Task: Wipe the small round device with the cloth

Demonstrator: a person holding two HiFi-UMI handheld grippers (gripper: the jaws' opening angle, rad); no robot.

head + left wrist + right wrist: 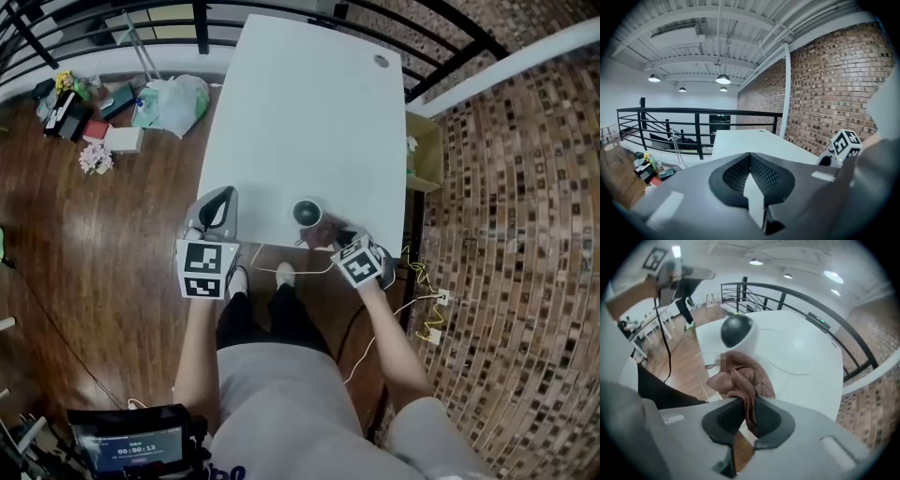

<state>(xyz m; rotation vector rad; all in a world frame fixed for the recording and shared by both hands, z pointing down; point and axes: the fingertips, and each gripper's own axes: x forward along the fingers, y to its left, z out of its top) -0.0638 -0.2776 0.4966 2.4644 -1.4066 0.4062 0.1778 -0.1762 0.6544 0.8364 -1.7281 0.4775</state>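
Right gripper [747, 420] is clamped tight on the brown cloth [740, 380], with a wad bunched out ahead of the jaws. That's the working end, pointed at the small round device [736, 331], which sits near the front edge of the white table [300, 112] (dark dome towards the cloth). Whether cloth and device touch, I can't tell. Left gripper [750, 180], jaws together on nothing, hangs at the table's left edge, probably parked out of the wipe's way.

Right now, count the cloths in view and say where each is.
1. The brown cloth is pinched in the right claw, bunched close by the round device near the table's near edge.
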